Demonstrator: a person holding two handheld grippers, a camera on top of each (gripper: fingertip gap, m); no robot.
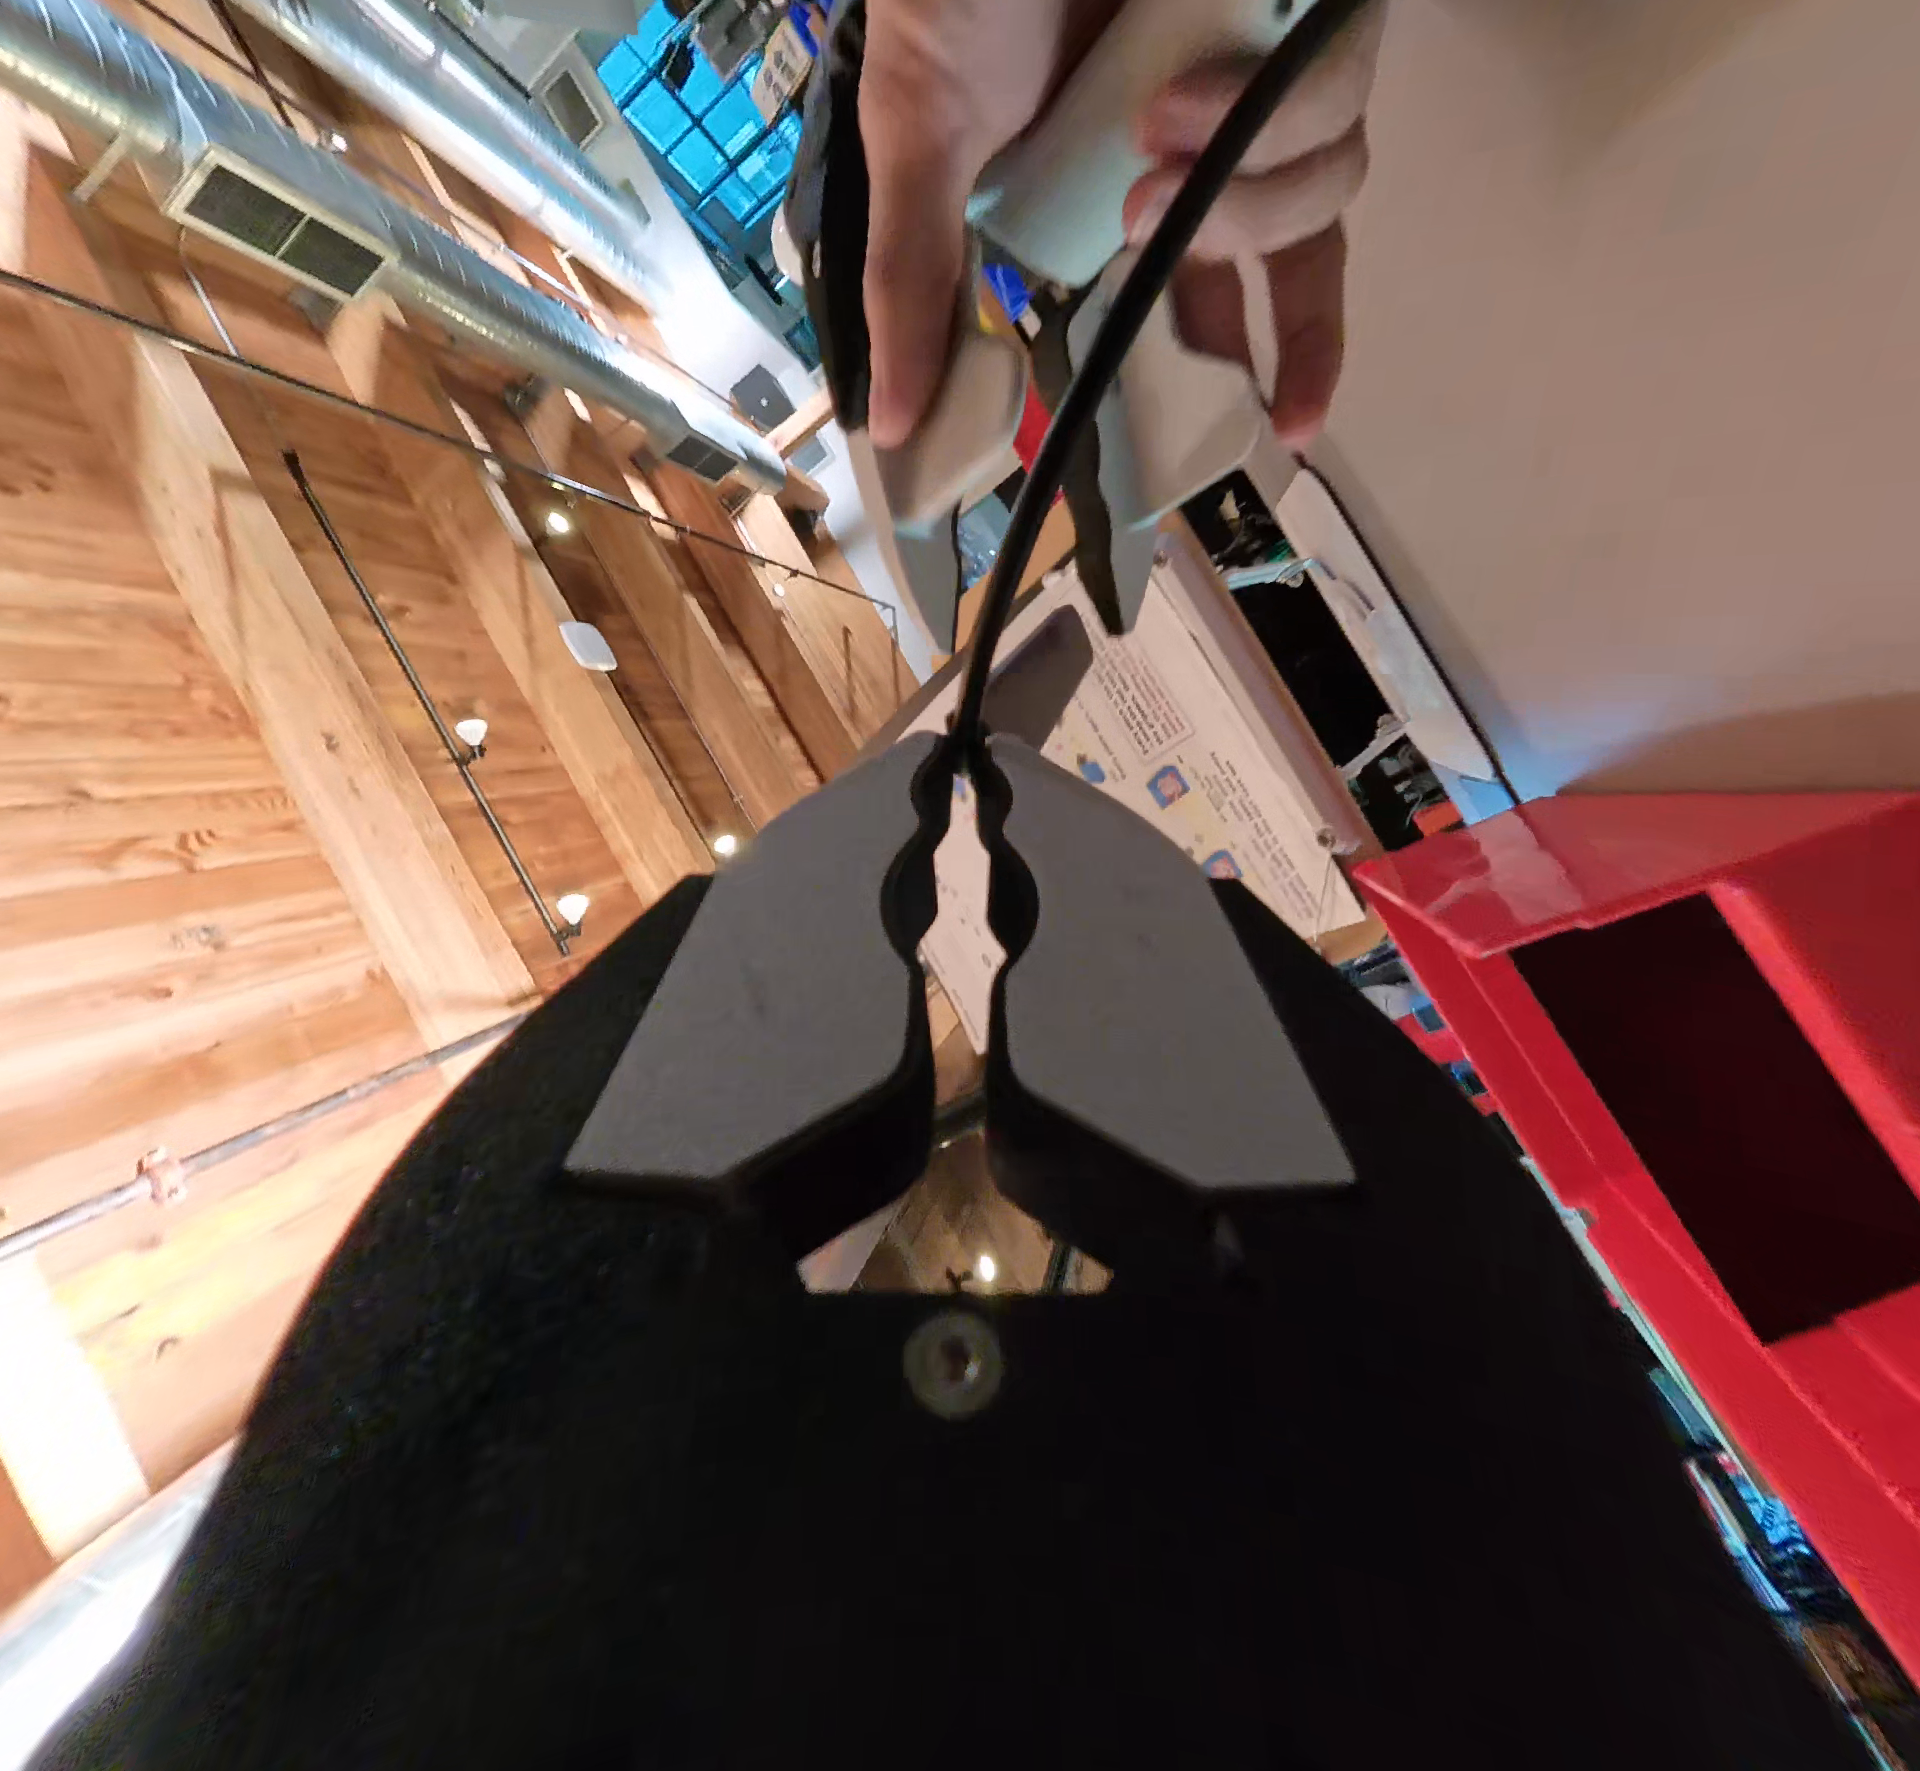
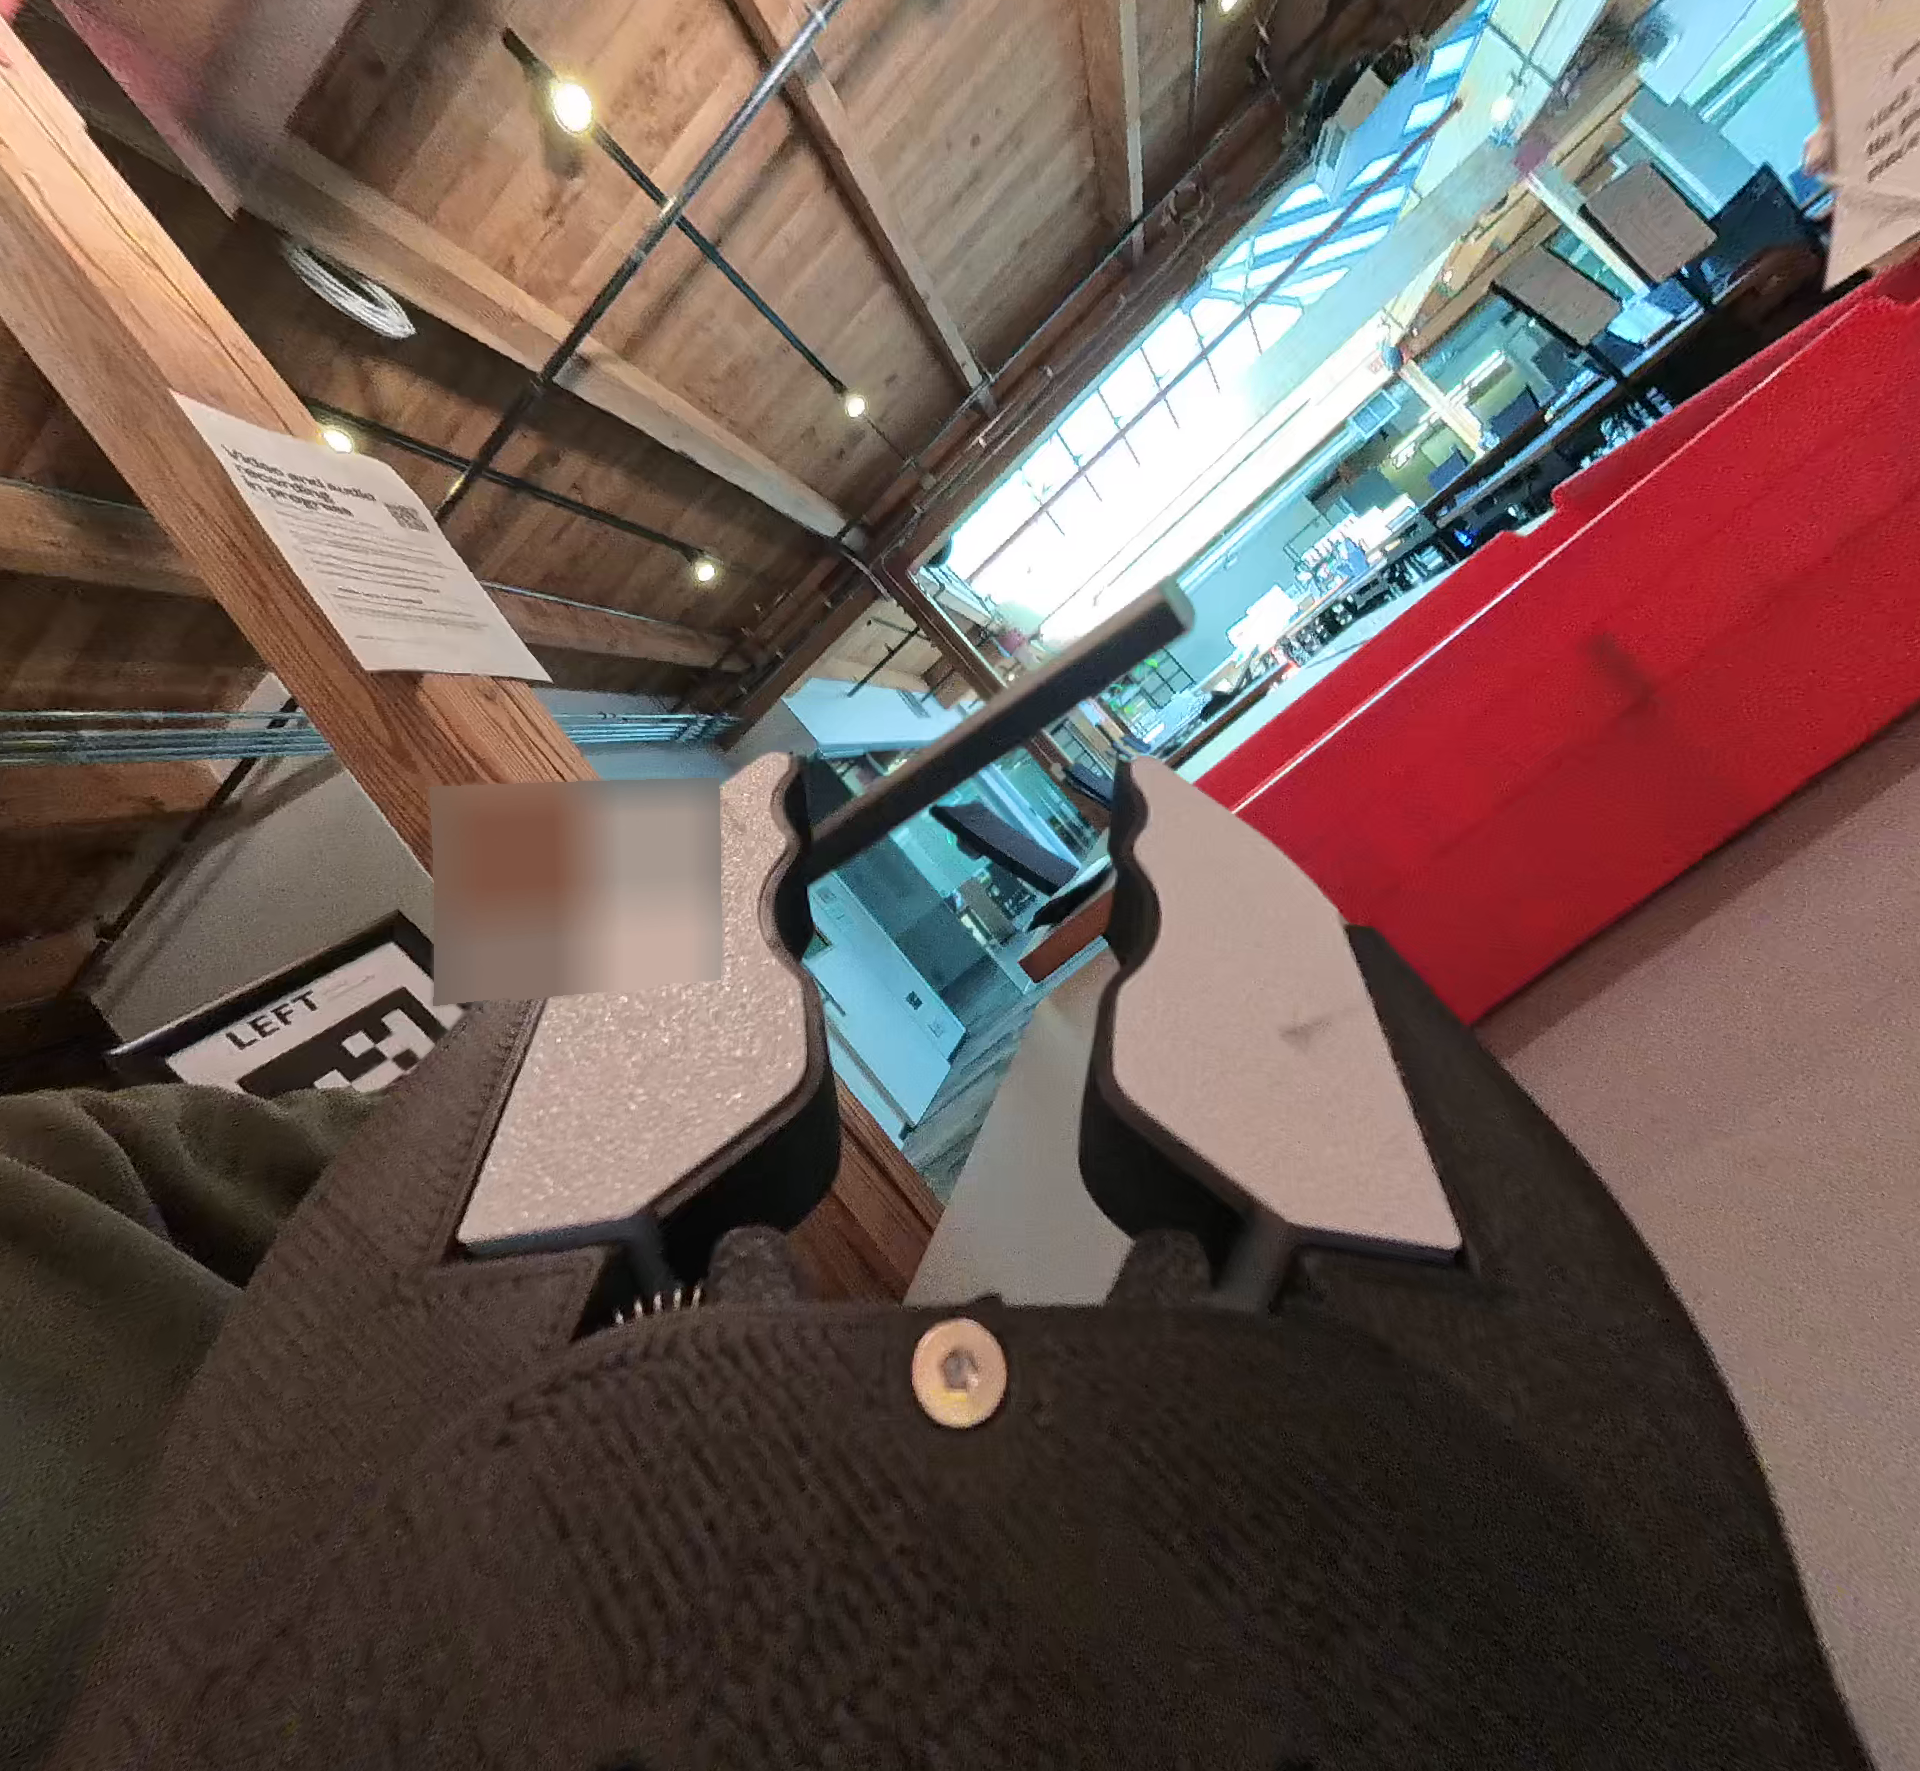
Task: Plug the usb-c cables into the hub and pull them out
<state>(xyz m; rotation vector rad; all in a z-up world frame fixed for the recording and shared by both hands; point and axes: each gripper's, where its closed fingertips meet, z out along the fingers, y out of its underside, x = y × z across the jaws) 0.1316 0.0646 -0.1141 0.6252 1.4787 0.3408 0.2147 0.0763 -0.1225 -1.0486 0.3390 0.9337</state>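
Observation:
In the left wrist view my left gripper (image 1: 964,765) is shut on a thin black cable (image 1: 1195,194), pinched at the very tips. The cable arcs up to the top right, passing between the grey fingers of my right gripper (image 1: 1023,620), which a hand (image 1: 935,111) holds just beyond. In the right wrist view my right gripper (image 2: 961,807) stands wide open. A dark flat bar with a squared end (image 2: 1039,703), perhaps the hub seen edge-on, slants from beside its left finger up to the right. I cannot tell whether the bar touches the fingers. No plug shows.
A red plastic bin (image 1: 1662,1046) stands at the right; it also shows in the right wrist view (image 2: 1558,703) on a grey tabletop (image 2: 1714,1150). A wooden post with a paper sheet (image 2: 208,474) is at the left. Both cameras tilt up at a wooden ceiling. My hands' fingertips stand some 9 cm from each other.

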